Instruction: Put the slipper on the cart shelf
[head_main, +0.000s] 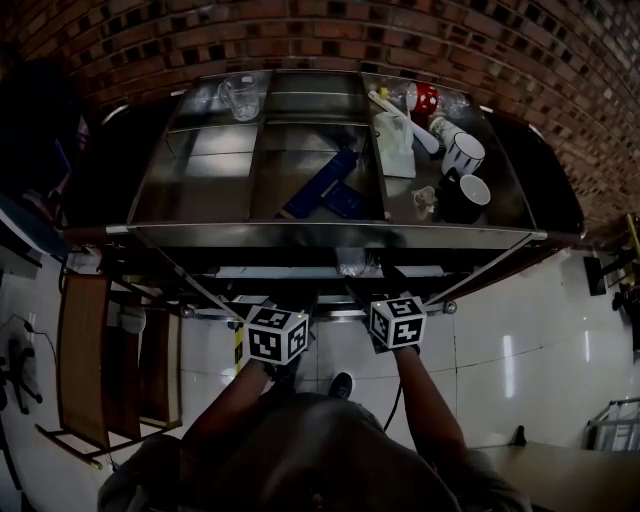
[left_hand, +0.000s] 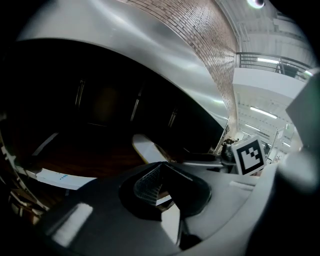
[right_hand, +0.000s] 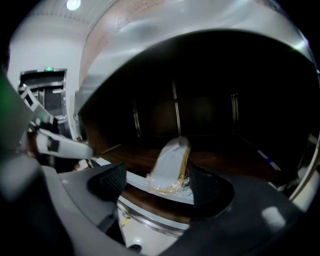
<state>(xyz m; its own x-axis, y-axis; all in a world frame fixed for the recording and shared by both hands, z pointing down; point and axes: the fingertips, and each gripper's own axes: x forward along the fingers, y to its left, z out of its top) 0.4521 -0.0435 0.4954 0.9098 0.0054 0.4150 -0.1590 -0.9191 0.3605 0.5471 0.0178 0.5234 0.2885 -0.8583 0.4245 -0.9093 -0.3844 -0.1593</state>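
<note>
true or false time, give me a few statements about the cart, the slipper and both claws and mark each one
1. The right claw has its jaws apart. True.
2. The slipper is clamped in the right claw. False: it lies on the lower shelf just ahead of the open jaws, not gripped.
3. Two mugs stand at the right of the cart top. True.
4. The glass jug sits at the front right of the cart top. False: it stands at the back left.
5. The left claw is wide open. False: its jaw tips meet, with nothing between them.
</note>
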